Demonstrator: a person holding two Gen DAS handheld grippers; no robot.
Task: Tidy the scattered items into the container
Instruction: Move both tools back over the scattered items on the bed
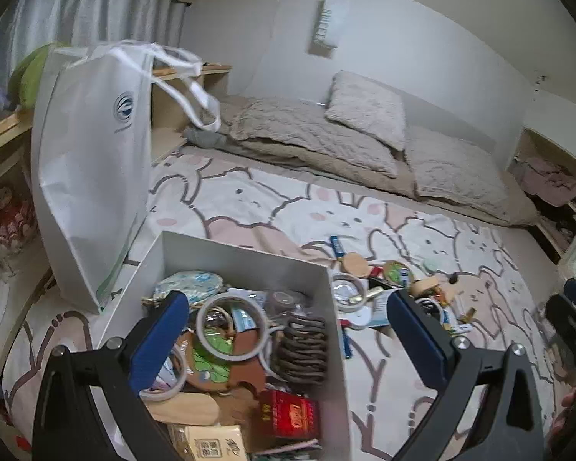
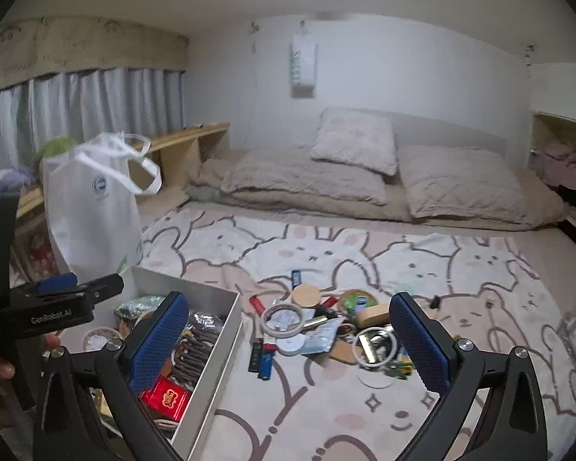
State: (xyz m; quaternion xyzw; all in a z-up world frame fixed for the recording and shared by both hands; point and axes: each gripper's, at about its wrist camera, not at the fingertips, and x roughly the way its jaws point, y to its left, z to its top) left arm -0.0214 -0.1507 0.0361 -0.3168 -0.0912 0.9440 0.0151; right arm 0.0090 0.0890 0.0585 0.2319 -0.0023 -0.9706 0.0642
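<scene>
The box (image 1: 245,257) sits on the bunny-print bed cover (image 2: 460,269), already crowded with tape rings, a brown coil (image 1: 302,349), a red pack (image 1: 293,415) and more. To its right, a loose pile (image 2: 326,322) remains on the cover: a tape roll (image 2: 282,317), a cork disc (image 2: 306,295), a clear ring (image 2: 376,345), a blue lighter (image 2: 265,361), a white puck (image 2: 291,345) and smaller bits I cannot make out.

My left claw (image 1: 288,334) hangs over the box with its fingers spread wide and nothing between them; I judge it has nothing to do until the next piece comes. My right claw (image 2: 288,338) is likewise spread and empty, aimed at the near edge of the pile.

The step in hand, as I read it, is the next pick from the pile with the right claw. I would go for the tape roll: it lies on top at the box side and its rim gives the pads something firm to bite. I would bring one finger inside the ring and one outside, then close on the wall instead of trying to span the whole roll. The white puck and the lighter lie close by, so a low, sweeping approach could scatter them; coming down from above looks safer. The box is full near its front, so I would drop the roll toward the far end.
</scene>
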